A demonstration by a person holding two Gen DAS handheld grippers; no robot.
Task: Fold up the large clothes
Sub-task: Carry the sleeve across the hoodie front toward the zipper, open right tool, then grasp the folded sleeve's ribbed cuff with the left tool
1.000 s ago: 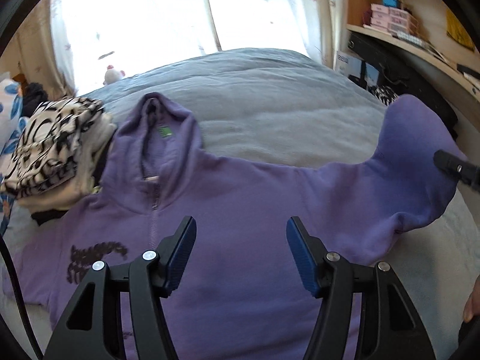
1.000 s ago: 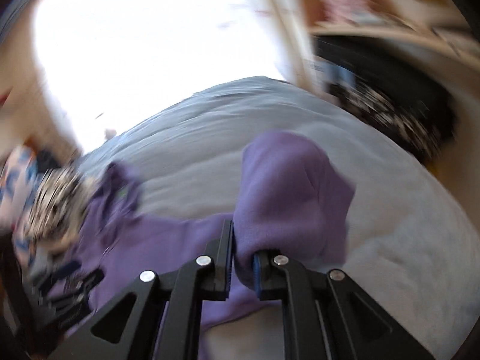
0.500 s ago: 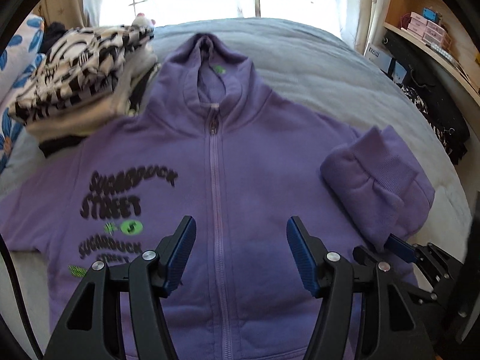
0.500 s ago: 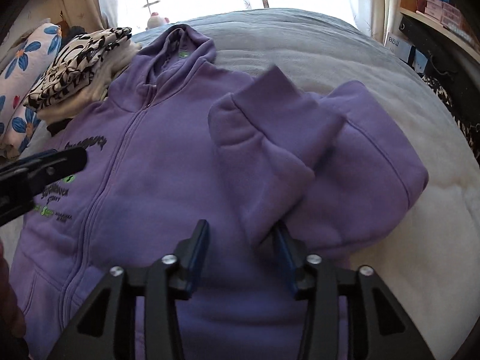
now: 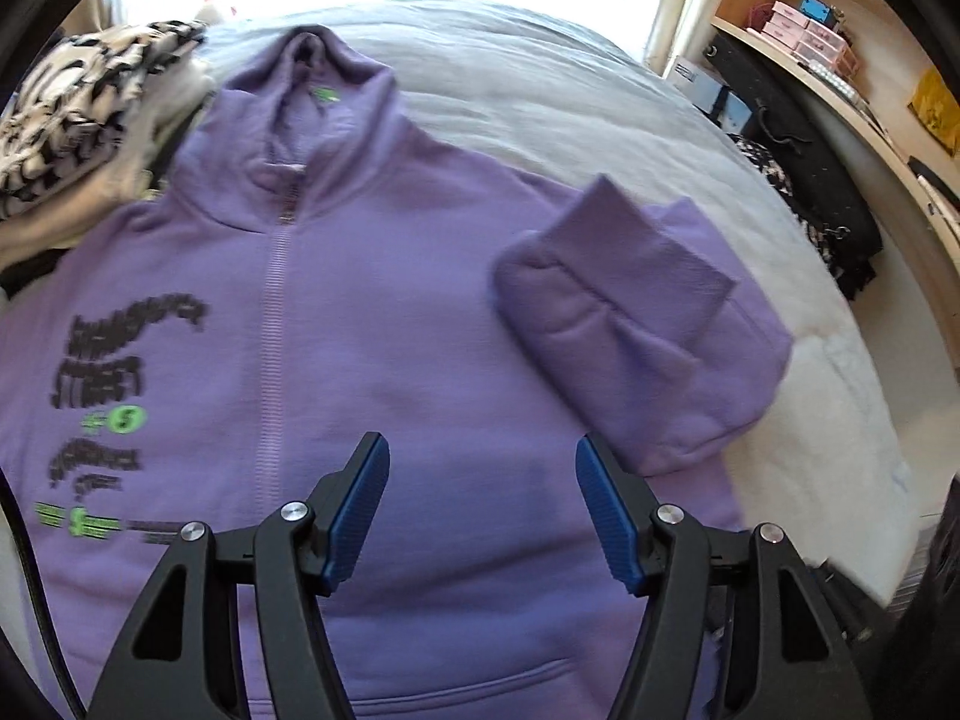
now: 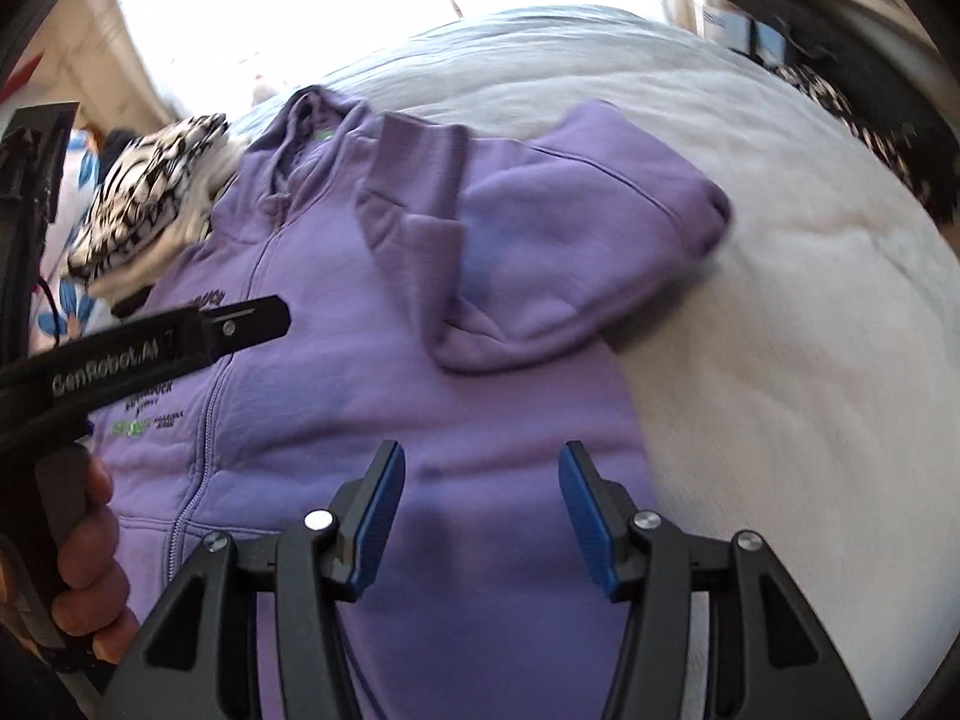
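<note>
Right gripper (image 6: 477,519) has let go of the sleeve (image 5: 636,324) — now folded across the right chest of the purple hoodie (image 5: 372,324), flat on the bed (image 5: 600,78) — both it and left gripper (image 5: 477,507) gaping, empty; left sleeve fold presumably next.

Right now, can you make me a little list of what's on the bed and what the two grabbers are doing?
garment: purple hoodie, flat, front up, zipped
sleeve: folded in across the chest
other sleeve: runs out of view
surface: grey bed
beside the hood: black-and-white pile of clothes
left gripper: open, above the hoodie, nothing between its fingers
right gripper: open, above the hoodie's lower part, holding nothing
</note>
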